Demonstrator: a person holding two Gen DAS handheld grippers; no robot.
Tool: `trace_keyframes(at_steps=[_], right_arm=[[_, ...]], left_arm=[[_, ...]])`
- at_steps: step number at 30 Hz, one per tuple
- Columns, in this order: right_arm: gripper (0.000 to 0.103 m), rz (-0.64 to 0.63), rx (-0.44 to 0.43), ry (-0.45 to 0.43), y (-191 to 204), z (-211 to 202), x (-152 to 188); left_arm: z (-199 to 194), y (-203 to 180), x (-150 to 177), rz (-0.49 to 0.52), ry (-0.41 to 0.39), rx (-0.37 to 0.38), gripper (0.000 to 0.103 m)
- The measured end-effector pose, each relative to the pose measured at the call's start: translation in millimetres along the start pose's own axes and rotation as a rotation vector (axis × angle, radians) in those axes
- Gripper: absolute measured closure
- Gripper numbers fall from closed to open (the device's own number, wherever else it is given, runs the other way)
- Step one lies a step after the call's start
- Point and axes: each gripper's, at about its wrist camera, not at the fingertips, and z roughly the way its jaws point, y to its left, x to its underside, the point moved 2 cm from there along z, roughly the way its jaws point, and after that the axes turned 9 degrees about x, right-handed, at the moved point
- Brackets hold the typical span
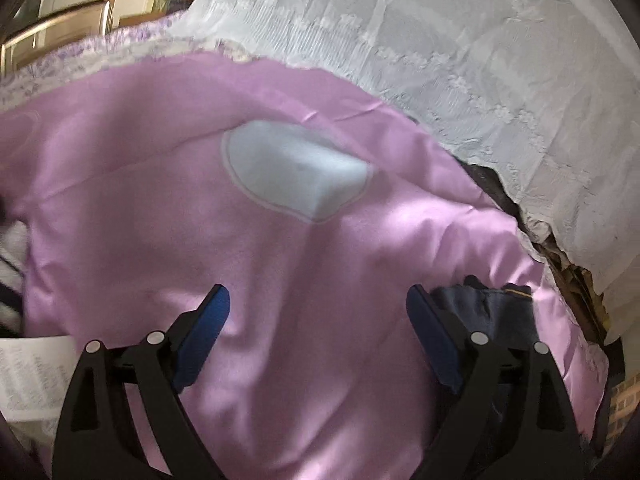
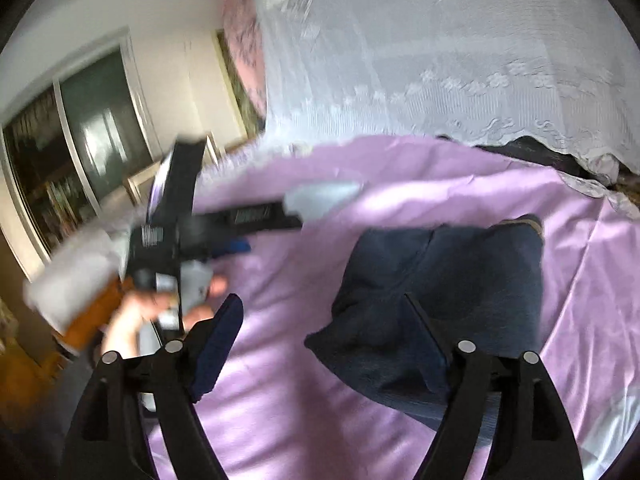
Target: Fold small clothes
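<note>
- Left wrist view: the left gripper [image 1: 318,312] is released, its jaws wide over the pink sheet [image 1: 160,208]; part of the folded navy garment [image 1: 484,308] shows at lower right, just behind the right-hand finger.
- Right wrist view: the right gripper [image 2: 324,320] is released, nothing between its pads; the navy garment [image 2: 440,288] lies right of centre on the sheet [image 2: 280,360]; the left gripper [image 2: 200,236] is blurred at centre left.

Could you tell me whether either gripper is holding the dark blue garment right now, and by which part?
Neither: both the left gripper and right gripper are open, and the dark blue garment lies free.

A lilac sheet [image 1: 168,160] with a pale heart patch [image 1: 296,172] lies beside a white lace coverlet [image 1: 460,40].
</note>
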Motion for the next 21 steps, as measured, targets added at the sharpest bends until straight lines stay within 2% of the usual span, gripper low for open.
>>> trace_keyframes(at_steps=[2, 4, 6, 9, 12, 14, 15, 16, 18, 19, 21], right_arm=[[0.022, 0.072, 0.022, -0.060, -22, -19, -6], [0.027, 0.139, 0.105, -0.109, -46, -33, -7], [0.064, 0.177, 0.156, -0.093, -62, -34, -1], [0.082, 0.234, 0.152, -0.049, -79, -24, 9], [0.085, 0.231, 0.189, 0.025, -89, -3, 25], [0.089, 0.209, 0.232, 0.046, -90, 4, 35], [0.088, 0.195, 0.256, 0.065, -93, 8, 40], [0.088, 0.198, 0.253, 0.076, -95, 11, 45], [0.088, 0.210, 0.232, 0.088, -98, 14, 54], [0.088, 0.196, 0.248, 0.076, -98, 15, 60], [0.087, 0.172, 0.267, 0.062, -95, 18, 64]], left_arm=[[-13, -18, 6, 0.055, -0.022, 0.017, 0.014], [-23, -44, 19, 0.135, -0.025, 0.053, 0.013], [-26, -73, 37, 0.234, -0.016, 0.089, 0.012], [-25, -104, 62, 0.344, -0.013, 0.100, 0.011], [-14, -118, 77, 0.416, 0.014, 0.090, 0.010], [4, -117, 86, 0.453, 0.046, 0.027, 0.010], [21, -111, 90, 0.468, 0.085, -0.037, 0.007], [33, -105, 93, 0.467, 0.115, -0.057, 0.004], [47, -90, 94, 0.396, 0.161, -0.004, 0.004], [47, -86, 90, 0.352, 0.178, 0.027, 0.004], [47, -87, 90, 0.360, 0.177, 0.023, 0.004]])
